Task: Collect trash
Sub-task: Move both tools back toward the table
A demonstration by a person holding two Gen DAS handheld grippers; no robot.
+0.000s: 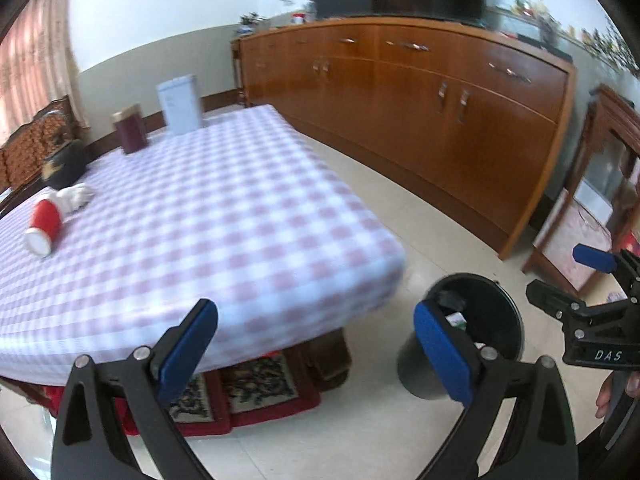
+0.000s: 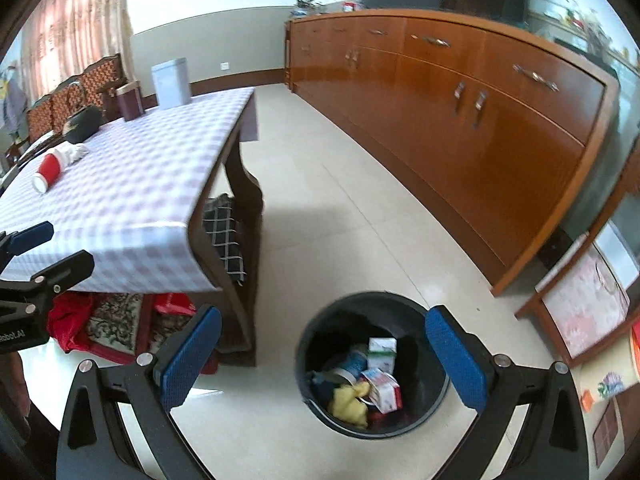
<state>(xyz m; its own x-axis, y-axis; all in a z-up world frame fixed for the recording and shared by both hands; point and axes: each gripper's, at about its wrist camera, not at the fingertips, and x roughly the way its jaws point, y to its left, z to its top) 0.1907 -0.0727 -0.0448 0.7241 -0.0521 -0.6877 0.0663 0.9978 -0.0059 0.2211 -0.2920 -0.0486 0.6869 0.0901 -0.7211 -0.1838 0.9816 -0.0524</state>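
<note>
Right gripper [image 2: 320, 364] gapes empty above the black round trash bin [image 2: 316, 320]. Left gripper [image 1: 316, 352], equally wide and empty, is nearer the red paper cup [image 1: 45, 224] lying far-left on the checked bench [image 1: 224, 216], long axis toward it.

Bright daylight, motion-blurred, fisheye-bent with dark corners.

Bare floor [image 2: 352, 216] between table [image 2: 132, 184] left and sideboard [image 2: 460, 120] right; open-topped bin [image 2: 372, 364] near, half full
</note>
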